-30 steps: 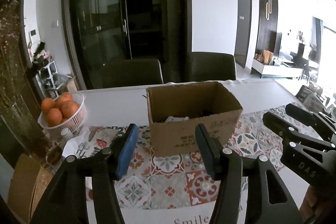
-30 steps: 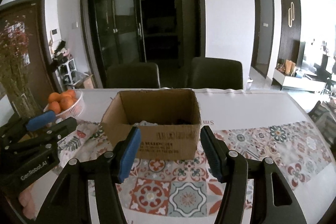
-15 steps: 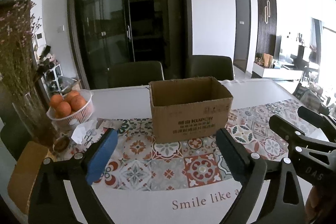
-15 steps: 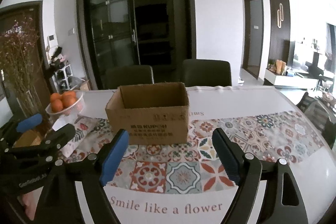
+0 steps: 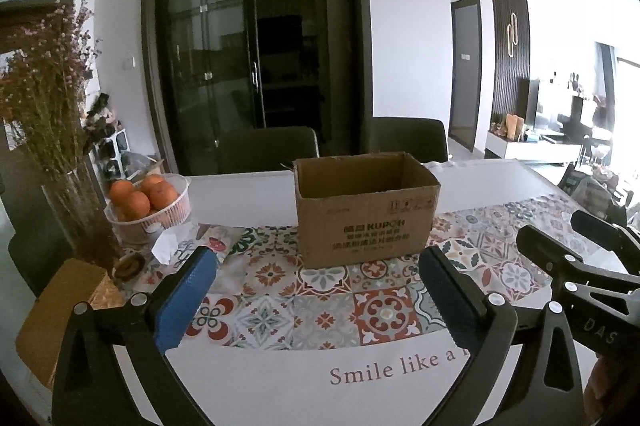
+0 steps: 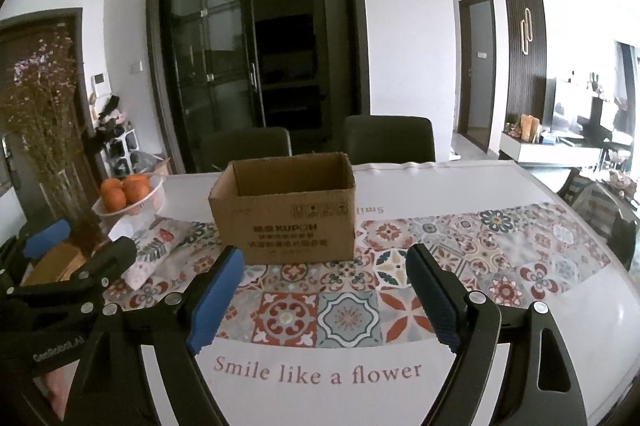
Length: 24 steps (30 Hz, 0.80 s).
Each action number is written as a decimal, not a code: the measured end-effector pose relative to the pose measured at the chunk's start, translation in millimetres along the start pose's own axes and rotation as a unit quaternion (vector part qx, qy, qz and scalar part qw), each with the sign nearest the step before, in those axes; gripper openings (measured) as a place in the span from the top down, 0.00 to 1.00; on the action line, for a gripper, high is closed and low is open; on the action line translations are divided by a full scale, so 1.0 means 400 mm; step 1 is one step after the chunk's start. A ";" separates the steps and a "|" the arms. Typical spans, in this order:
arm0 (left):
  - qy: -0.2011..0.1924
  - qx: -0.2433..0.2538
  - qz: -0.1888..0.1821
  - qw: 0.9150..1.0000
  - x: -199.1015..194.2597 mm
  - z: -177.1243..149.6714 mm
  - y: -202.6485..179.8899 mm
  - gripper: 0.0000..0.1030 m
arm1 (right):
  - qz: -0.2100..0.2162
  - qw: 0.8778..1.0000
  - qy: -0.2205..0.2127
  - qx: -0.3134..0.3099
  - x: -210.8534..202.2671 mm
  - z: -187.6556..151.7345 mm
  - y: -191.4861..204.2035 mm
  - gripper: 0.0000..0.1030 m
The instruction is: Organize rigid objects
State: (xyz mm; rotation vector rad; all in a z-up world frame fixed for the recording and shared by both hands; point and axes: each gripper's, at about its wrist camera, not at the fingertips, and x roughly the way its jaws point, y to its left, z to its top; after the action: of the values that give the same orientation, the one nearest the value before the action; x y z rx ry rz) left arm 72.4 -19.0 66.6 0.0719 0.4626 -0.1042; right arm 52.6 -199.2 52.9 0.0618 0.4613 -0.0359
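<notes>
Both claws were empty, the left claw (image 5: 316, 290) still spreading, the right claw (image 6: 324, 290) wide. The cardboard box (image 6: 286, 212) looked light and stiff; its rim seemed graspable.

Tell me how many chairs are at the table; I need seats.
2: left chair and right chair, side by side behind the table's far edge. Others may be hidden.

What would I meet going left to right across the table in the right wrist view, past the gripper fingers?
Vase of dried flowers → basket of oranges → cardboard box → bare stretch of the patterned tablecloth.
</notes>
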 end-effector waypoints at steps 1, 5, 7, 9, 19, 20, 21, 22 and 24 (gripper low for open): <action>0.000 -0.001 0.000 1.000 -0.003 -0.003 0.000 0.00 | 0.001 1.000 -0.001 -0.001 -0.003 -0.001 0.001 0.18; -0.002 -0.001 -0.004 1.000 -0.013 -0.010 0.002 0.00 | 0.007 1.000 -0.002 -0.001 -0.017 -0.007 0.003 0.18; -0.004 0.000 -0.001 1.000 -0.018 -0.011 0.001 0.00 | 0.008 1.000 -0.003 0.000 -0.023 -0.009 0.003 0.18; -0.007 0.001 0.003 1.000 -0.020 -0.012 0.002 0.00 | 0.004 1.000 -0.005 -0.002 -0.027 -0.009 0.004 0.18; -0.009 -0.002 0.004 1.000 -0.023 -0.014 0.004 0.00 | 0.007 1.000 -0.006 -0.004 -0.030 -0.011 0.004 0.18; -0.008 -0.003 0.004 1.000 -0.023 -0.015 0.003 0.00 | 0.007 1.000 -0.005 -0.004 -0.028 -0.010 0.004 0.18; -0.008 -0.003 0.005 1.000 -0.023 -0.017 0.004 0.00 | 0.008 1.000 -0.004 -0.003 -0.027 -0.011 0.004 0.18; -0.007 -0.004 0.005 1.000 -0.023 -0.017 0.004 0.00 | 0.009 1.000 -0.003 -0.003 -0.027 -0.012 0.004 0.18; -0.006 -0.005 0.004 1.000 -0.022 -0.018 0.006 0.00 | 0.009 1.000 -0.003 -0.003 -0.026 -0.013 0.006 0.18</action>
State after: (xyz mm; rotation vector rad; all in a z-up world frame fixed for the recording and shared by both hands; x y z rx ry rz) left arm 61.5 -15.3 64.3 0.0633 0.4499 -0.0942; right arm 41.1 -196.3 52.8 0.0592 0.4549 -0.0170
